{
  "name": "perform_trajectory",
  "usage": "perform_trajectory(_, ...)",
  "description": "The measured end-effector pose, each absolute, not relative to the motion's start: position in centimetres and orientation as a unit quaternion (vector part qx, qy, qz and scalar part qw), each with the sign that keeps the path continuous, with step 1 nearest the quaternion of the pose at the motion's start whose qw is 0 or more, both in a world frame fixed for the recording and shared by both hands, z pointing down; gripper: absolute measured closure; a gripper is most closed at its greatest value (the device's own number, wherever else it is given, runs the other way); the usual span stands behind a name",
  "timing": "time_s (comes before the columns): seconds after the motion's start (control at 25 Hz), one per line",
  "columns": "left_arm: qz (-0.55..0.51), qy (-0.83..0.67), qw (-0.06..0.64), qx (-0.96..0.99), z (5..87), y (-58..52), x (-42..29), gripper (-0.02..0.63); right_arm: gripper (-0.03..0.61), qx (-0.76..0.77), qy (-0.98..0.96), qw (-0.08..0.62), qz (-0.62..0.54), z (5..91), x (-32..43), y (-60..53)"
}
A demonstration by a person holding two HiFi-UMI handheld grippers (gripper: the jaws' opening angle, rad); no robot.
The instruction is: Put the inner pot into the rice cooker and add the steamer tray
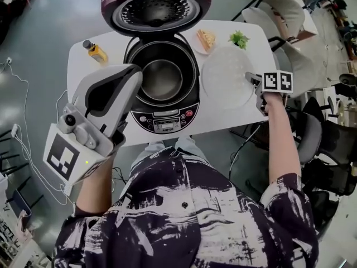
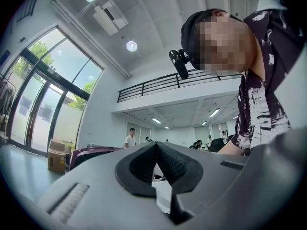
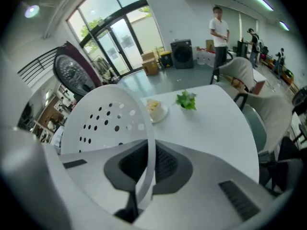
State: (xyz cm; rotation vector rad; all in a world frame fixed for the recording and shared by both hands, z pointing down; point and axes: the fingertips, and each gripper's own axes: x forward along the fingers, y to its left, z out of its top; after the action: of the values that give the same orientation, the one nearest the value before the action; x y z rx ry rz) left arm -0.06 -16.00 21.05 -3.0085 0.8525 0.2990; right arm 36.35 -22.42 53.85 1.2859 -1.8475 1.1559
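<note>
Rim of the translucent white perforated plastic steamer tray [image 3: 103, 116] is clamped edge-on in the right gripper [image 3: 146, 152], jaws pressed tight on it. The tray runs forward and left from the jaws, held above the white table [image 1: 234, 113]. Dark round metal inner pot [image 1: 162, 80] sits in the black-and-silver rice cooker [image 1: 163, 119], lid open, left of the right gripper and between the two. The left gripper [image 1: 133, 74] has its jaws together and empty, beside the cooker's left rim.
</note>
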Motion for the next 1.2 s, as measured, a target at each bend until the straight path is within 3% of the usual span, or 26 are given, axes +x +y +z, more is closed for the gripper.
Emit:
perform_trajectory(0.28, 0.116, 0.299, 0.019, -0.947, 20.1, -15.6, -5.2, 0.609, 0.577, 0.397, -0.794, 0.31, 0.34, 43.6, 22.4, -26.4)
perform_trajectory(0.56, 0.117, 0.339, 0.027, -0.933, 19.7, -14.3, -10.5, 0.609, 0.577, 0.338, -0.804, 0.373, 0.315, 46.7, 10.9, -28.8)
perform_trajectory(0.76, 0.115, 0.36, 0.026, -0.925, 19.8, -13.5, -13.1, 0.609, 0.577, 0.345, -0.773, 0.437, 0.304, 50.6, 9.4, -29.5)
perform_trajectory(1.2, 0.121, 0.364, 0.019, -0.923, 20.2, -13.6, -14.4, 0.609, 0.575, 0.369, -0.737, 0.494, 0.275, 53.6, 10.7, -29.4)
